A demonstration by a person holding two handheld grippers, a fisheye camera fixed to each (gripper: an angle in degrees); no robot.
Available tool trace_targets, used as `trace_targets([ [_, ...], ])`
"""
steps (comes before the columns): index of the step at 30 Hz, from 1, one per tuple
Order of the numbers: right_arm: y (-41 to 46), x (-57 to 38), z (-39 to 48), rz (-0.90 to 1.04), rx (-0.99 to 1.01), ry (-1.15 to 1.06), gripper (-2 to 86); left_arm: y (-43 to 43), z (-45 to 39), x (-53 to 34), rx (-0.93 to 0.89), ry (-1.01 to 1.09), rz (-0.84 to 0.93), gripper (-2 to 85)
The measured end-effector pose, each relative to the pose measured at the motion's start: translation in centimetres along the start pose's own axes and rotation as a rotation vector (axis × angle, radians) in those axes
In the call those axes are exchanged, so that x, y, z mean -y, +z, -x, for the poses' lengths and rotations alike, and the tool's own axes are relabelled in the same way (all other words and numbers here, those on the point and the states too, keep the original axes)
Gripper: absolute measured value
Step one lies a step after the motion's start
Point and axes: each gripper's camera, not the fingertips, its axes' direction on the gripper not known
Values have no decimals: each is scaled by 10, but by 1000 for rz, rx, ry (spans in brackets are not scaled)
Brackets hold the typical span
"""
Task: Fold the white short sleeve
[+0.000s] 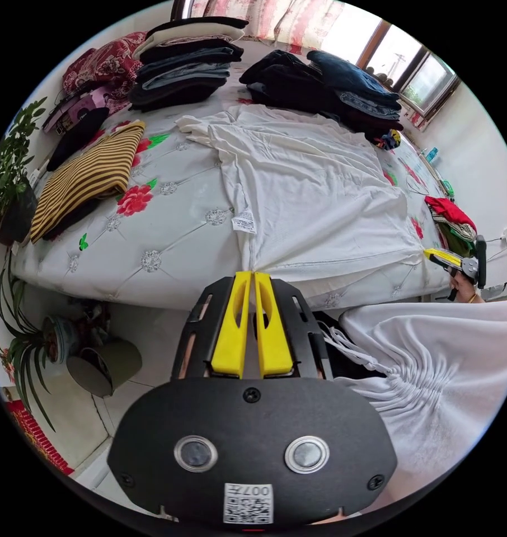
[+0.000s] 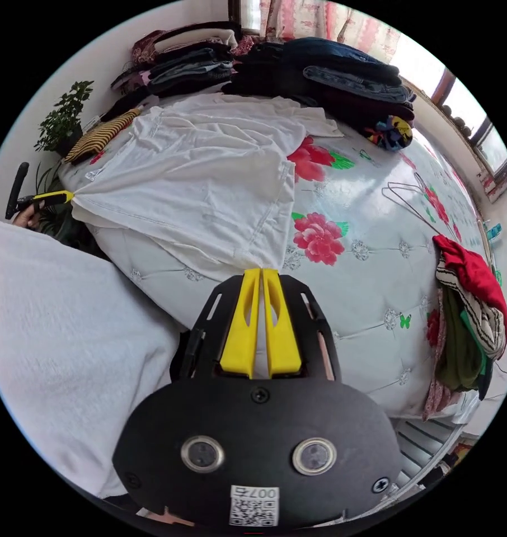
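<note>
Two hand-held grippers pinching the near hem of the white short-sleeve cotton shirt (image 1: 315, 190): left hand-held gripper (image 1: 252, 274) with yellow jaws closed on one hem corner, right hand-held gripper (image 2: 262, 271) likewise closed on the other. Best done by keeping the hem taut between both, lifting evenly, carrying it toward twelve o'clock and laying it square on the collar end. Spread flat on the floral quilted bed (image 1: 153, 235), sleeves toward twelve o'clock, lightly creased, care label turned out at the side seam. Stacked dark clothes (image 1: 186, 61) lying beyond.
</note>
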Motion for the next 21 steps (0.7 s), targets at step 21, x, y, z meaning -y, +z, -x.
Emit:
trace_targets([
  [21,-38,-34,-49,-184,206,193,-3,-57,95,23,-198,-35,-139,-9],
])
